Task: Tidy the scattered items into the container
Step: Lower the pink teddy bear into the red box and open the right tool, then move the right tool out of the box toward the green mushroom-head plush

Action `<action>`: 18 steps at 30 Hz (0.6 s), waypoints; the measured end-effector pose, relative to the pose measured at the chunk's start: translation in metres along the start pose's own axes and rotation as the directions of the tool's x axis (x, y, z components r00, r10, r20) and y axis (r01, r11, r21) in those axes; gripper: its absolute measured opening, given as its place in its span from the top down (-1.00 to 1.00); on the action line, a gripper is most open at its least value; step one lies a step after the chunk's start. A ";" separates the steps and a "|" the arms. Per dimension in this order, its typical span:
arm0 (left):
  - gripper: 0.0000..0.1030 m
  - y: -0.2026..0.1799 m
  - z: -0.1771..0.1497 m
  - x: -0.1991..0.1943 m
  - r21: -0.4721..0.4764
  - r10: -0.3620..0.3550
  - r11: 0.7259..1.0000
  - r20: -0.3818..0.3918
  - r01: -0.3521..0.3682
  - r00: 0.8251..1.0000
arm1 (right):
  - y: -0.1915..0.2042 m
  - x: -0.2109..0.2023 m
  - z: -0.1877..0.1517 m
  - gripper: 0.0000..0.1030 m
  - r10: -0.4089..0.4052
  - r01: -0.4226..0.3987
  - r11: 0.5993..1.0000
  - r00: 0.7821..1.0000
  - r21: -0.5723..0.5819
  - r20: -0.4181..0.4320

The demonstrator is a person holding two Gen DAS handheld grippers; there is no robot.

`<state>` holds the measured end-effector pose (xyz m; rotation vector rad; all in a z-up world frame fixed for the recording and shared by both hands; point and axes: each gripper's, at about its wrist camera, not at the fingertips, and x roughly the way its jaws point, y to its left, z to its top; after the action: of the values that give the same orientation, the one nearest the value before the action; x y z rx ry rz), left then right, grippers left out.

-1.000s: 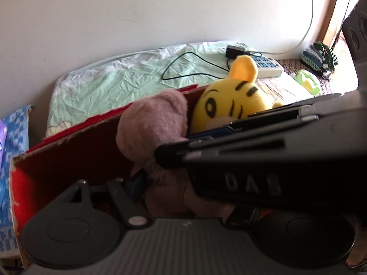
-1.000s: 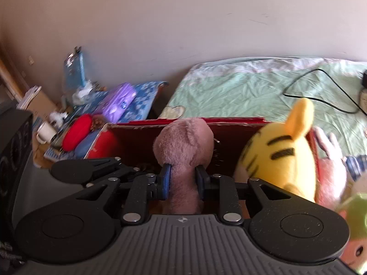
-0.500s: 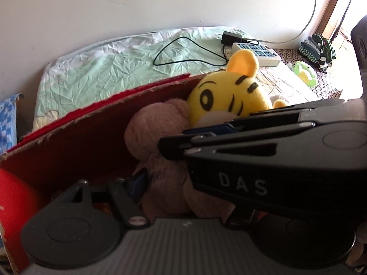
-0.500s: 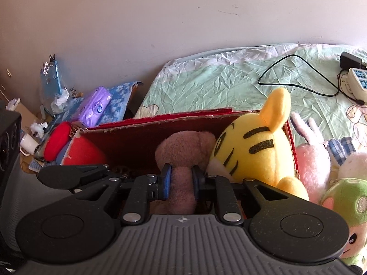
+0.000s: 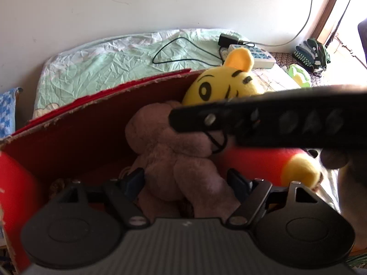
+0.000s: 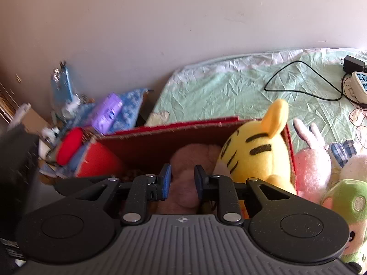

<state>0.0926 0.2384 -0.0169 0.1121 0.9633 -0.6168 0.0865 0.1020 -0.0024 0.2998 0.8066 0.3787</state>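
Observation:
A red cardboard box (image 5: pixel 96 119) (image 6: pixel 174 135) holds a brown plush bear (image 5: pixel 174 151) (image 6: pixel 188 176) and a yellow striped tiger plush (image 5: pixel 220 87) (image 6: pixel 254 155). The bear lies low inside the box beside the tiger. My right gripper (image 6: pixel 182 184) has its blue pads either side of the bear, slightly parted; it crosses the left wrist view as a black bar (image 5: pixel 263 119). My left gripper (image 5: pixel 188 183) is open around the bear's legs.
A pink rabbit plush (image 6: pixel 312 162) and a green plush (image 6: pixel 351 208) lie right of the box. A black cable (image 6: pixel 302 80) and a power strip (image 5: pixel 254 56) lie on the green sheet. Clutter with a purple case (image 6: pixel 106 112) lies to the left.
The bear has come down into the box and now lies low beside the tiger. My right gripper's pads have parted from their tight squeeze on it. My left gripper has come nearer.

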 end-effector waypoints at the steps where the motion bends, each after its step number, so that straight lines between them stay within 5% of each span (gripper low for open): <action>1: -0.53 0.001 -0.002 -0.004 -0.001 0.000 1.000 0.010 0.000 1.000 | 0.001 -0.006 0.001 0.54 0.009 -0.009 1.000 1.000 -0.003 0.011; 11: -0.53 0.011 -0.021 -0.038 -0.048 -0.005 0.999 0.101 0.009 0.995 | -0.002 -0.047 -0.001 0.52 0.098 -0.101 0.995 0.992 0.028 0.082; 14: -0.49 0.008 -0.020 -0.034 -0.045 0.028 0.999 0.091 -0.024 0.995 | 0.002 -0.050 -0.005 0.46 0.053 -0.053 0.999 0.995 0.001 0.085; 18: -0.40 0.011 -0.019 -0.032 -0.077 -0.015 0.997 0.079 0.021 0.997 | 0.007 -0.054 -0.012 0.47 0.019 -0.015 0.999 0.996 -0.042 0.093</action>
<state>0.0719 0.2682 -0.0044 0.0099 0.9116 -0.5950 0.0422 0.0857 0.0266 0.2839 0.7044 0.3936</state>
